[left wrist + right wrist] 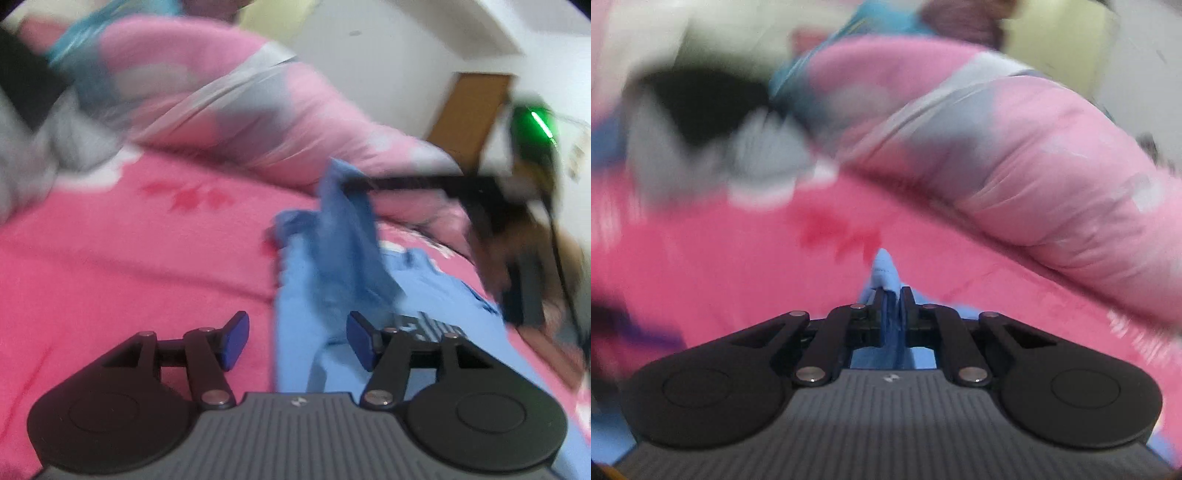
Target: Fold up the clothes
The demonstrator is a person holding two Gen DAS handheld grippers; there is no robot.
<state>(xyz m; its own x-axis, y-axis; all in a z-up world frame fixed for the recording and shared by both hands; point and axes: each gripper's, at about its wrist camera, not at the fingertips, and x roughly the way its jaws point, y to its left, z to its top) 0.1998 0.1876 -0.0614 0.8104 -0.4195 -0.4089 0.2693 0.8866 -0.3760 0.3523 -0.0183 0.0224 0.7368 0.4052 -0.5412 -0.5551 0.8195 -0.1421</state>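
Left wrist view: blurred throughout; edges smear, small detail is lost.
Left hand-held gripper [293,341]: black linkage arms with blue pads; the jaws stand well apart with nothing pressed between them. One pad [362,341] lies at the edge of the blue cloth, whether touching it cannot be told.
Blue garment [332,295]: soft, matte fabric lying on the bed, partly flat and pale blue, partly drawn up into a darker, crumpled peak. Its near end is cut off behind the gripper body, so the full shape is unclear.
Right hand-held gripper [347,184]: long black fingers reaching in from the right, closed on the raised peak of the garment. Its body is a dark smear with a green light; the hand behind it is too blurred to make out.
Right wrist view: jaws nearly together, pinching a thin vertical fold of the blue garment [884,269], which pokes out past the fingertips; the rest is hidden under the gripper [890,299].
Bed sheet [110,258]: bright pink, with darker red marks, print unreadable.
Quilt [258,103]: puffy, wrinkled roll, pink with grey patches, behind the garment.
Far pile [33,122]: grey, black and teal cloth, shapes indistinct.
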